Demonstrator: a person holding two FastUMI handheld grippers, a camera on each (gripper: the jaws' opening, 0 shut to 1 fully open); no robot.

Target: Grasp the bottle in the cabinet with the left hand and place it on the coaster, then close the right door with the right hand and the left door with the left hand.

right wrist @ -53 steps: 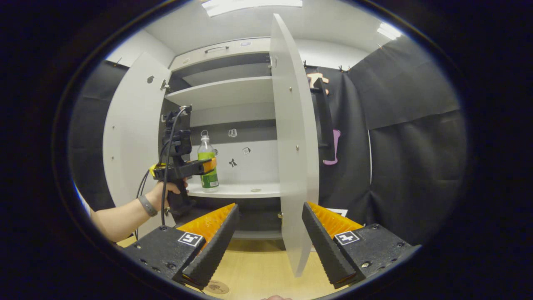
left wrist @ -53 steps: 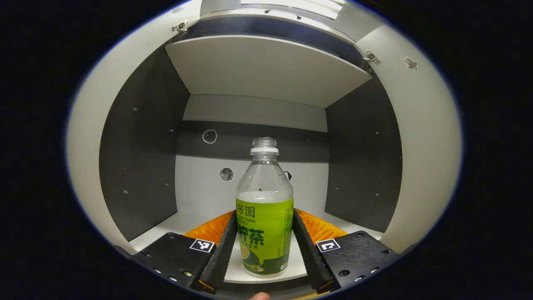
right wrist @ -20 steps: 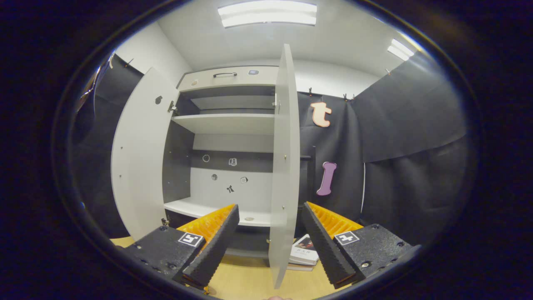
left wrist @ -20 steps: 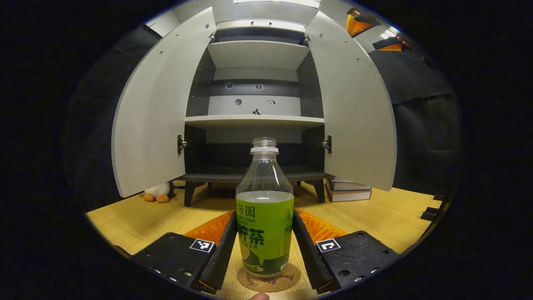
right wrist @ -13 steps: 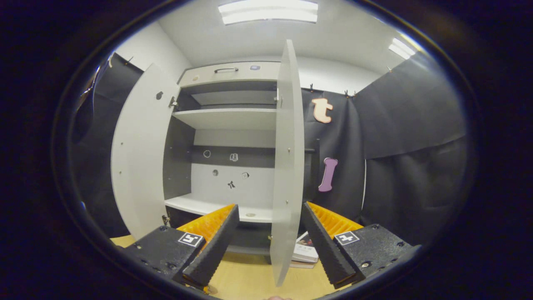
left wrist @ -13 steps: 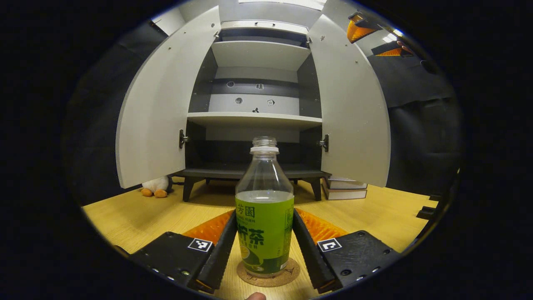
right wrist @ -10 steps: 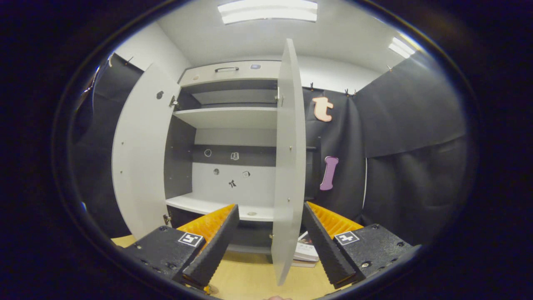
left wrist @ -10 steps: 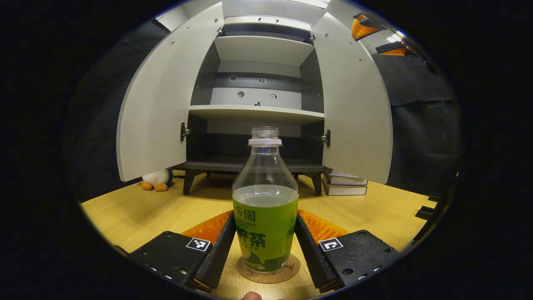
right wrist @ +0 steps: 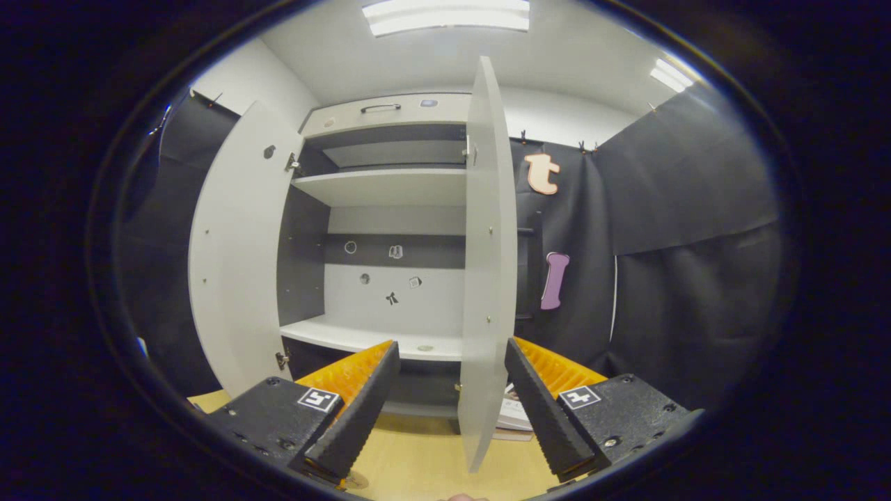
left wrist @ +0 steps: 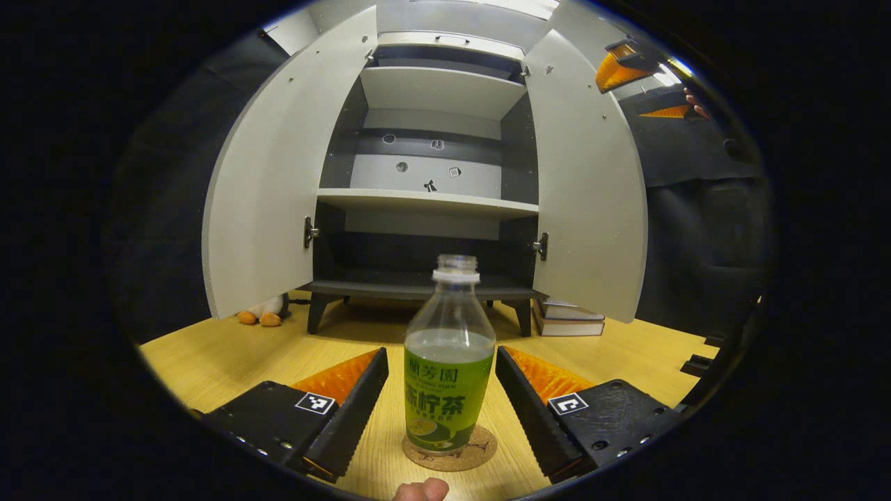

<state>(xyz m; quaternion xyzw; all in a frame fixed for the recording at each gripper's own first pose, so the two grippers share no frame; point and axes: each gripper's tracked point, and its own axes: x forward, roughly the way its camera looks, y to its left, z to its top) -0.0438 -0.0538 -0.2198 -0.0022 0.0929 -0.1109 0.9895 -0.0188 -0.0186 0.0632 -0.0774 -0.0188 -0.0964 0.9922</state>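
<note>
My left tongs (left wrist: 441, 390) gape around the bottle (left wrist: 449, 379) standing on its coaster (left wrist: 450, 450); my right tongs (right wrist: 451, 379), spread and empty, straddle the right door (right wrist: 482, 278) edge to close it.

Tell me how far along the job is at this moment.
Done: the bottle stands upright on the coaster, the left gripper open with jaws clear either side. In hand: nothing; the right gripper is open, facing the right door edge. Left: closing that door, then the left door.
</note>
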